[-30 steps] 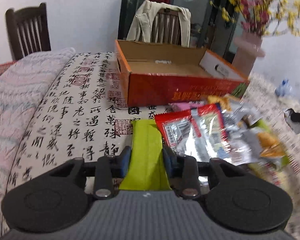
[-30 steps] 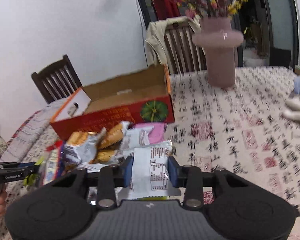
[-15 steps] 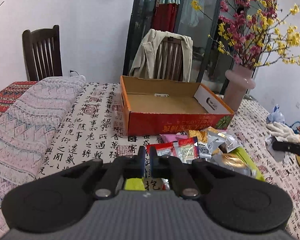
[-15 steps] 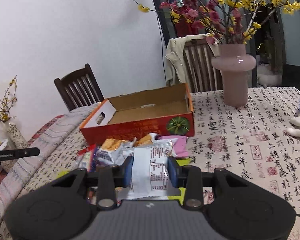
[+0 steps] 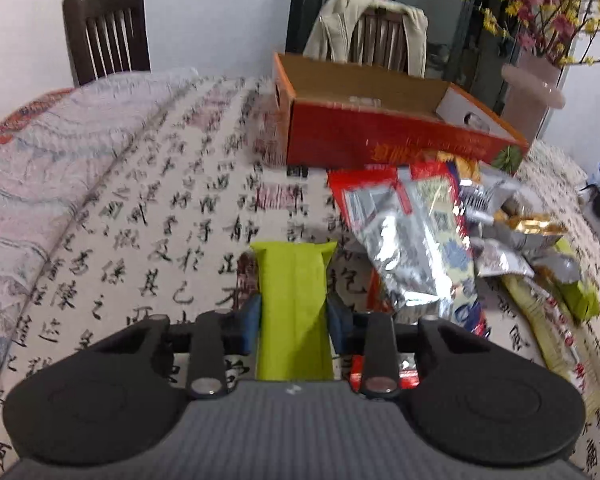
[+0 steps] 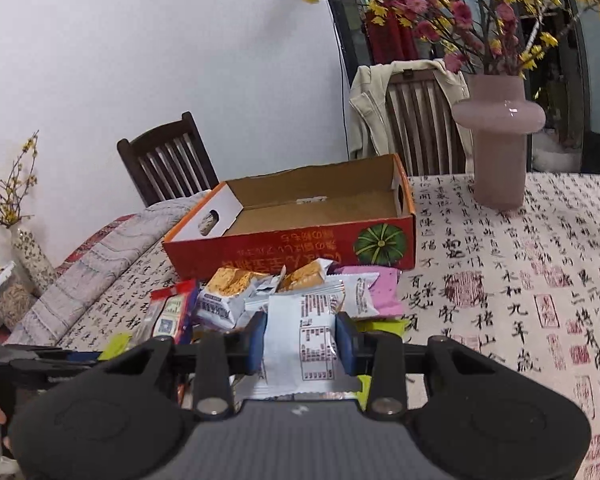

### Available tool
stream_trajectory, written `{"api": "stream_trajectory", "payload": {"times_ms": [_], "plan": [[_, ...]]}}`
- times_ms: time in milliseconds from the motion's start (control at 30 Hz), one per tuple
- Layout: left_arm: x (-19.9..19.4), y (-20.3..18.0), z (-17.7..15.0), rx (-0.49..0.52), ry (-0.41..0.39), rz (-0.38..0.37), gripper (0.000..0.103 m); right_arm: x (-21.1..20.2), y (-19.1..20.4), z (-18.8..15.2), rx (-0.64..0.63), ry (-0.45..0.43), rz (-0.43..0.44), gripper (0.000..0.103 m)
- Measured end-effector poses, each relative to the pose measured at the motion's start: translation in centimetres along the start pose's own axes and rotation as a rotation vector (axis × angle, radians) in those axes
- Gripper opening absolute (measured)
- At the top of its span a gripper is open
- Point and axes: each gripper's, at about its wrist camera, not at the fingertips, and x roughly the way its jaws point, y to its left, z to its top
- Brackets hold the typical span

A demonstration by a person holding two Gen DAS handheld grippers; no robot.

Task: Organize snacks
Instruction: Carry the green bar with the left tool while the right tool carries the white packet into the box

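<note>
Snacks fill both tools: left gripper (image 5: 293, 318) clamps a green packet (image 5: 294, 304), right gripper (image 6: 301, 342) pinches a white packet (image 6: 300, 346) before the orange box (image 6: 300, 220).

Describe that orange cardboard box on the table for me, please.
The orange box is a shallow, open-topped cardboard tray, plain brown inside, with red-orange printed sides, yellow lettering and a green pumpkin picture on one corner. A white end flap has an oval handle hole. It looks empty, sits flat on the calligraphy tablecloth, and the snack pile lies against its front.
</note>
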Motion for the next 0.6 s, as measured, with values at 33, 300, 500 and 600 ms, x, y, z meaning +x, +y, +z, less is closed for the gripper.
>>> {"api": "stream_trajectory", "payload": {"times_ms": [33,300,500,600], "plan": [[-0.4,0.0,0.5,0.005,-0.026,0.001,0.034,0.2,-0.1,0.2,-0.002,-0.003,0.001,0.036],[-2.0,-0.2,9.9,-0.034,-0.192,-0.076,0.034,2.2,-1.2,4.6,0.002,-0.085,-0.012,0.036],[4.6,-2.2,18.8,-0.074,-0.197,-0.087,0.035,6.7,-2.0,12.0,0.029,-0.130,0.013,0.036],[9.8,-3.0,21.9,-0.094,-0.141,-0.050,0.035,11.7,-3.1,15.2,0.022,-0.081,-0.024,0.036]]}}
